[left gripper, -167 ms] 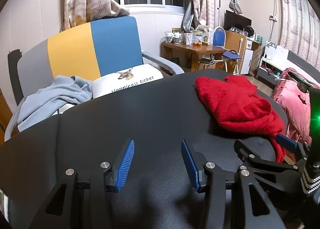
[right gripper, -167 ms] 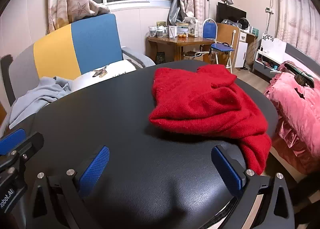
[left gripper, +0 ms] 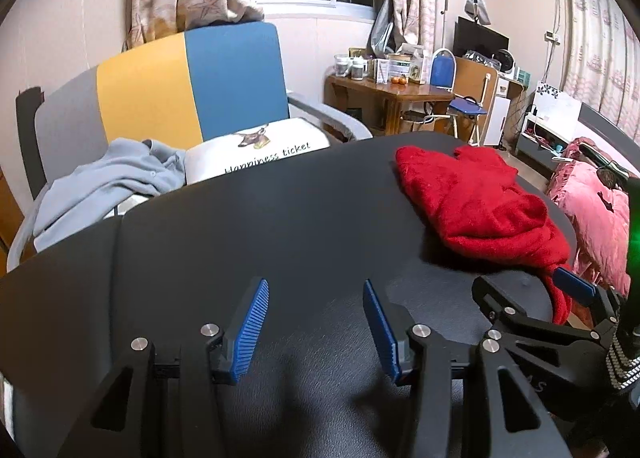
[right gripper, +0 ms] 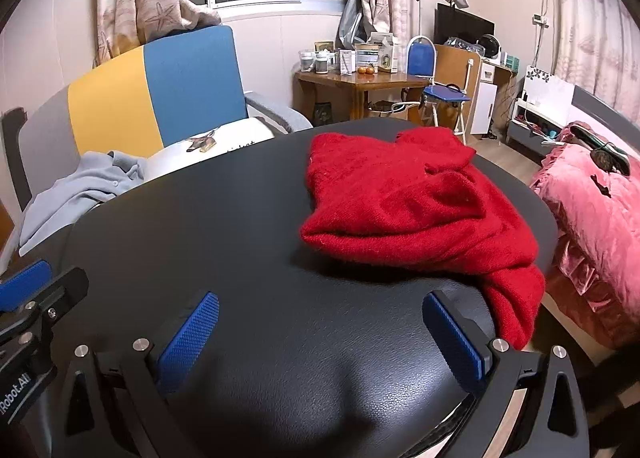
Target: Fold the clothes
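A fluffy red sweater lies loosely folded on the right half of the black table, one end drooping over the right edge; the left wrist view shows the red sweater at the right. My left gripper hovers open over bare tabletop, well left of the sweater, nothing between its blue pads. My right gripper stands wide open just in front of the sweater's near edge, empty. The right gripper also appears in the left wrist view at the lower right.
Behind the table stands a grey, yellow and blue armchair holding a light grey garment and a white cushion. A pink bed lies right of the table. A wooden side table with clutter stands at the back.
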{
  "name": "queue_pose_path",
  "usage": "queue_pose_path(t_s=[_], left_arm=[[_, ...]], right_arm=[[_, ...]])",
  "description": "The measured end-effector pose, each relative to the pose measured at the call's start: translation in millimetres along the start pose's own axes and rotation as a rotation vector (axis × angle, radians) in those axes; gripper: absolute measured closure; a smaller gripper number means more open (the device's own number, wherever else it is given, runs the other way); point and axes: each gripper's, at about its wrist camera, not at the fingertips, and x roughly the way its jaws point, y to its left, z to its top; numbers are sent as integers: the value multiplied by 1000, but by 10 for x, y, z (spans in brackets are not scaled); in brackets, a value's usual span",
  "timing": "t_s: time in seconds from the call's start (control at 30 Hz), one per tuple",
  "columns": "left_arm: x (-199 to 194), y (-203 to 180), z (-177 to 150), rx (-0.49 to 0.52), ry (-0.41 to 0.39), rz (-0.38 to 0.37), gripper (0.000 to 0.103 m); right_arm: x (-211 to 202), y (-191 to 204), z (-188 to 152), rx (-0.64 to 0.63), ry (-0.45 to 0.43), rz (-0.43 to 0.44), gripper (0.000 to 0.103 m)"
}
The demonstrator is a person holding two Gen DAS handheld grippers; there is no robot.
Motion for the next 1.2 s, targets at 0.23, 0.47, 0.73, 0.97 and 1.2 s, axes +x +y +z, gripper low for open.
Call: queue_pose_path(t_s=[0.23,0.47,0.73,0.97,1.2], left_arm=[[103,86,-96,-25,79,-30,51],[349,523,-514,-146,207,-134,51],[440,1322,-880,-324,268,-86,51],[302,1689,-1049,-369,244,-9,51],[86,1889,-1093,-368,209,49,51]], right_arm=[[29,27,-21,-18,26,11,0],[188,-138,-67,-13,9,98,0],[890,-650,477,-35,35,80,0],[1543,-535,633,133,234,187,0],[1161,783,105,-187,248,411,0]])
